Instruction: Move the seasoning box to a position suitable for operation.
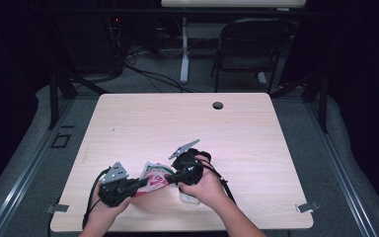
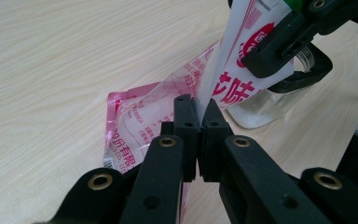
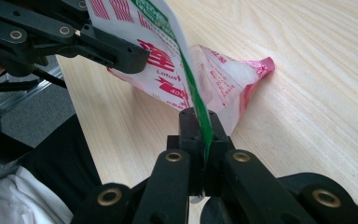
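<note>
A: How are the grippers set?
B: The pouch [image 1: 153, 178] is pinched by the left gripper [image 2: 198, 122] and the right gripper [image 3: 200, 135], jaws closed on opposite edges.
A: And its place?
B: Between them, one corner resting on the bench [image 1: 177, 123].

Low in the frame, on the pale wooden table [image 1: 256, 133], the left gripper [image 1: 140, 183] and right gripper [image 1: 169, 178] meet on a crinkled red-and-white plastic pouch [image 1: 154, 177] between them.
</note>
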